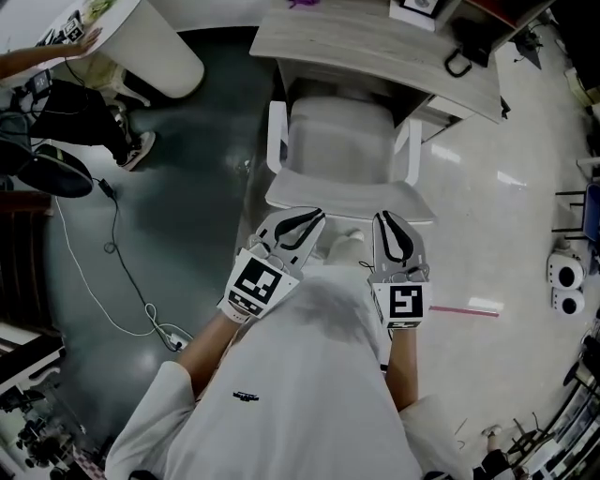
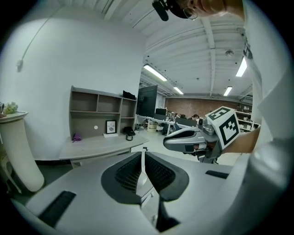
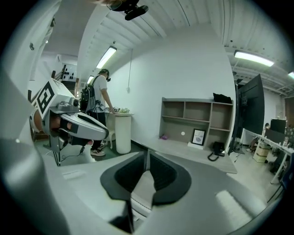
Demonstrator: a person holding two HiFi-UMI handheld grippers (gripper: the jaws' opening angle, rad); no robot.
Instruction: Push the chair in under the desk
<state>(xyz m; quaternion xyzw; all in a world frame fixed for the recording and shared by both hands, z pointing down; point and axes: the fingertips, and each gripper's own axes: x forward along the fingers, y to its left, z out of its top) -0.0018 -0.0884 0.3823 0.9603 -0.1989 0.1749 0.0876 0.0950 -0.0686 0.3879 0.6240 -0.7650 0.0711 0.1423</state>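
The left gripper (image 1: 309, 221) has its jaws together, with nothing caught between them. The right gripper (image 1: 387, 223) has its jaws slightly apart, and only a sliver of white chair shows through the gap. Both grippers point forward, side by side, at the near edge of the chair's backrest. Whether they touch it cannot be told. The white chair (image 1: 339, 155) stands straight ahead with its back to the person. Its front part reaches under the edge of the pale wooden surface (image 1: 375, 52), while its seat and armrests are out in the open. On the surface stand a small framed picture (image 1: 415, 7) and a black telephone (image 1: 466, 49). To the left, a white cable (image 1: 98, 281) trails over the dark floor.
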